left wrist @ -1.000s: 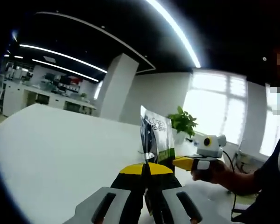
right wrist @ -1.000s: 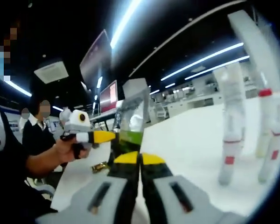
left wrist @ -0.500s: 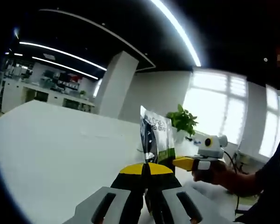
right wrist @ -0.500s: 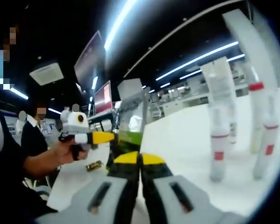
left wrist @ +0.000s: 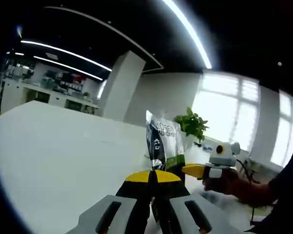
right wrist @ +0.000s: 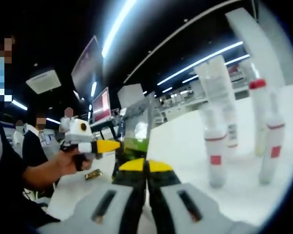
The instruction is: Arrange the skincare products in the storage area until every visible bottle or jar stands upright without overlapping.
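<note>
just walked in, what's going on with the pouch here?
A person holds both grippers shut on one upright foil pouch over the white table: the left gripper and right gripper pinch it from opposite sides. Two tall white tubes with red bands stand upright on the table beside it.

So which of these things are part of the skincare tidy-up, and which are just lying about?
Job:
- sachet, pinched by both the left gripper and right gripper
- two white tubes standing on the table

Lying about:
- potted plant
- small gold item
</note>
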A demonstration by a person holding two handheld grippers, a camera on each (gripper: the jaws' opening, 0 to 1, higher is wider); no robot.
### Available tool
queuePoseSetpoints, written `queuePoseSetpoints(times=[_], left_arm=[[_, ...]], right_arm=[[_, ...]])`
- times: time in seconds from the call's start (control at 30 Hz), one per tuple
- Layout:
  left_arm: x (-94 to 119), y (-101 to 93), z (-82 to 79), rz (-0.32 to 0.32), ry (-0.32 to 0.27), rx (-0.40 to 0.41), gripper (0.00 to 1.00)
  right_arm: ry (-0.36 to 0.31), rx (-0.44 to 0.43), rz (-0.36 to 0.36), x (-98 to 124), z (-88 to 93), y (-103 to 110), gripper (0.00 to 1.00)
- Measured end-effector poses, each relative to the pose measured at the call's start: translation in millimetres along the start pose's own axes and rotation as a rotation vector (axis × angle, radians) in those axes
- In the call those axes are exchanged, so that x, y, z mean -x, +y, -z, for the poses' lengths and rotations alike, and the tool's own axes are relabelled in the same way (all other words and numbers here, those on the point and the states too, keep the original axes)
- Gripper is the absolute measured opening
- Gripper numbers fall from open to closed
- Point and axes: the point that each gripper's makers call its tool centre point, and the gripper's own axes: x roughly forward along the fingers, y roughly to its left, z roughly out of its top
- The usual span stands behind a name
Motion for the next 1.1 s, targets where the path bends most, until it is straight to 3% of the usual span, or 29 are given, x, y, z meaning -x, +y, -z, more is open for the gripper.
queuePoseSetpoints(times=[0.57,1.1], left_arm=[[-12,7.0,4.6,0.009,0.003,0.031,0.0],[-28,13.0,13.6,0.009,0.037,0.055,0.0]], right_arm=[[-0.001,-0.037,0.036,-2,4.2,-15,0.0],[0.022,0.001,0.092,-2,6.5,-35,0.0]])
